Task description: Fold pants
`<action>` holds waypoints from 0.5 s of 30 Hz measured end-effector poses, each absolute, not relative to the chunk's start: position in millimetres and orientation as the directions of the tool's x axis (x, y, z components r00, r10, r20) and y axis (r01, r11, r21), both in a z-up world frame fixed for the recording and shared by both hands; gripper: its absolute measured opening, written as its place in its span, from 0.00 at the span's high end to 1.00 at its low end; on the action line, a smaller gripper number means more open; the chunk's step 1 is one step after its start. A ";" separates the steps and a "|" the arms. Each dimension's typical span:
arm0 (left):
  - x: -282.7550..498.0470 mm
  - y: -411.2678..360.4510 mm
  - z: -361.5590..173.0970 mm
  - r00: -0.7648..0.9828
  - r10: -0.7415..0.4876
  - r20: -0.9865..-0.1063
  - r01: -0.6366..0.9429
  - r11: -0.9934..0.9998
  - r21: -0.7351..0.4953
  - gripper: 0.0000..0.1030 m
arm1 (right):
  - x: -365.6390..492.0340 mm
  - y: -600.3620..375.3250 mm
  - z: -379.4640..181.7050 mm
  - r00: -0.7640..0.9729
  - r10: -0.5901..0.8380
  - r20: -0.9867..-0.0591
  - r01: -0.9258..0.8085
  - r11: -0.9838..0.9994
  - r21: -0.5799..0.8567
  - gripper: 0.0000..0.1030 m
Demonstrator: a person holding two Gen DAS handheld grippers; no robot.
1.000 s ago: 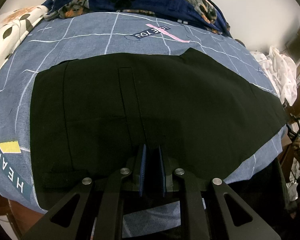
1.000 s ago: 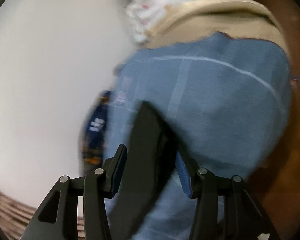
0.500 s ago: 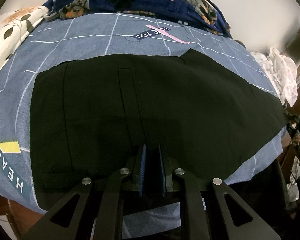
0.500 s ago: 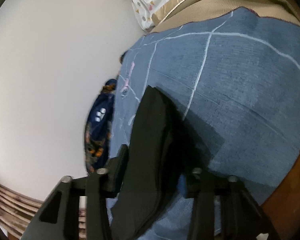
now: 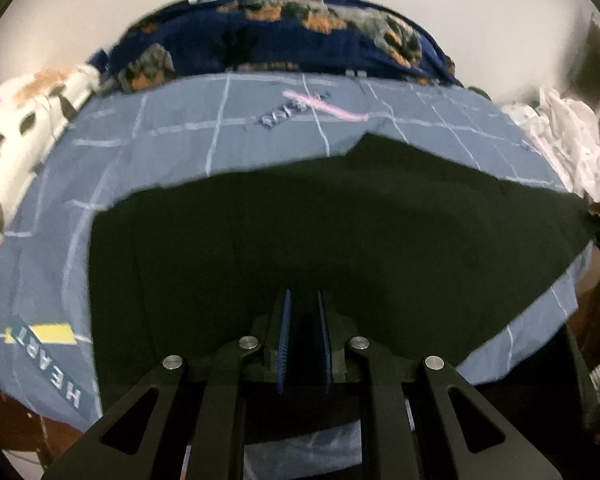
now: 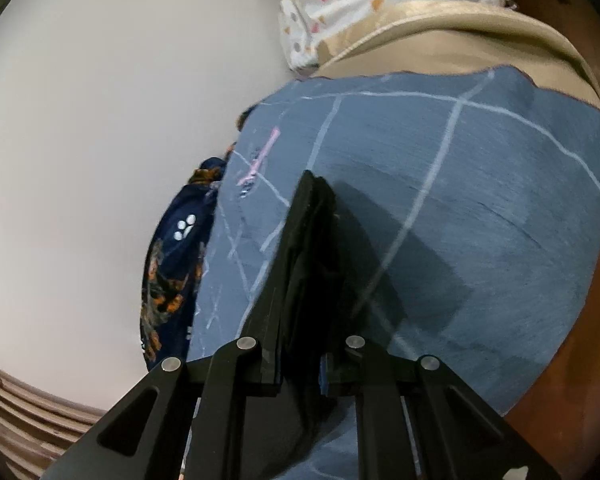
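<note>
**Both tongs on the cloth: carry the near edge over evenly**

The left gripper has its blue pads nearly together with black fabric between them, so it reads as clamped on the near edge of the black pants. The right gripper has just been closing, and in its own view a thick stack of the same black cloth stands up between its jaws, pinched tight at what looks like the leg end.

Take the pink stripe printed on the blue checked sheet as the mark. The pants lie flat on the sheet on the near side of that stripe, spread wide across the bed, their far edge short of it. Beyond the stripe a navy dog-print blanket is bunched along the wall. To the left of the stripe lies a white spotted cover; to its right, crumpled white cloth sits off the bed's corner.

The step in hand appears to be lifting the held edges to bring them over the rest of the garment. To do it well, I would raise both tongs together and level, keeping the cloth between them taut enough that no slack sags or drags the sheet. Carry the edge toward the stripe, then lower it so edge meets edge. The right grip holds several layers; an uneven pull there could let one slip, so move slowly.
</note>
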State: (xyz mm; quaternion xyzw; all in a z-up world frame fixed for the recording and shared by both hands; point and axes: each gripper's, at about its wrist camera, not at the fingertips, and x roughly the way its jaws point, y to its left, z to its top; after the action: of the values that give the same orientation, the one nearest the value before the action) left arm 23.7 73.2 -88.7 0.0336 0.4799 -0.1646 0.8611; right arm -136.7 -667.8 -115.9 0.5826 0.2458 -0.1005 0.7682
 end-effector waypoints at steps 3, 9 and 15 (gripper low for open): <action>28.0 70.2 -81.5 0.519 -0.227 -0.824 0.289 0.954 -0.081 0.85 | -129.8 -660.7 -100.0 0.865 0.141 -0.481 0.417 0.330 0.847 0.88; 28.8 65.4 -79.6 0.564 -0.158 -0.811 0.262 0.965 -0.006 0.75 | -103.2 -632.8 -70.6 0.874 0.189 -0.449 0.353 0.388 0.851 0.88; 26.1 65.8 -77.5 0.604 -0.099 -0.791 0.237 0.970 0.060 0.53 | -75.8 -588.6 -50.1 0.863 0.279 -0.421 0.277 0.435 0.857 0.88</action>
State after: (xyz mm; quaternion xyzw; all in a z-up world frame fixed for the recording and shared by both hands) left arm 26.1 65.8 -77.5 0.0795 0.4349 -0.0941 0.8920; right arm -75.8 -588.6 -50.1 0.5313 0.2617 0.0008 0.8058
